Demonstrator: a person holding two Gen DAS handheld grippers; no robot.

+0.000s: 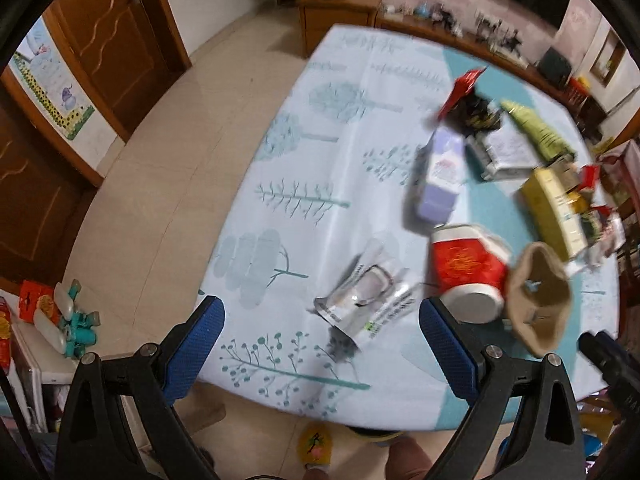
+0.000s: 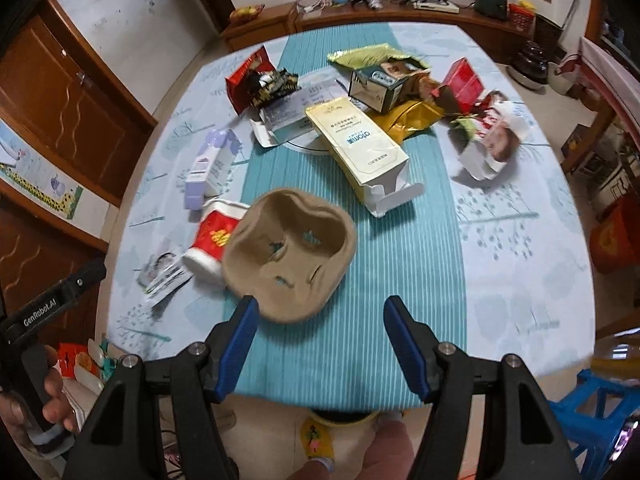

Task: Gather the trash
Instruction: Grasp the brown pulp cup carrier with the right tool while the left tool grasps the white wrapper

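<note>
Table [image 2: 520, 280]: trash uncollected; pulp cup carrier [image 2: 290, 256] centre frame, cartons beyond. Left gripper [image 1: 320, 344], right gripper [image 2: 320, 344]: fingers apart, empty.

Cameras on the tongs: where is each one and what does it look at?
Left wrist: above the left tongs, looking down at the clear plastic wrapper; a slippered foot shows.
Right wrist: above the right tongs, facing the brown moulded-paper cup tray; the left hand shows.
Shared: tray, red paper cup, tree-print tablecloth.
</note>
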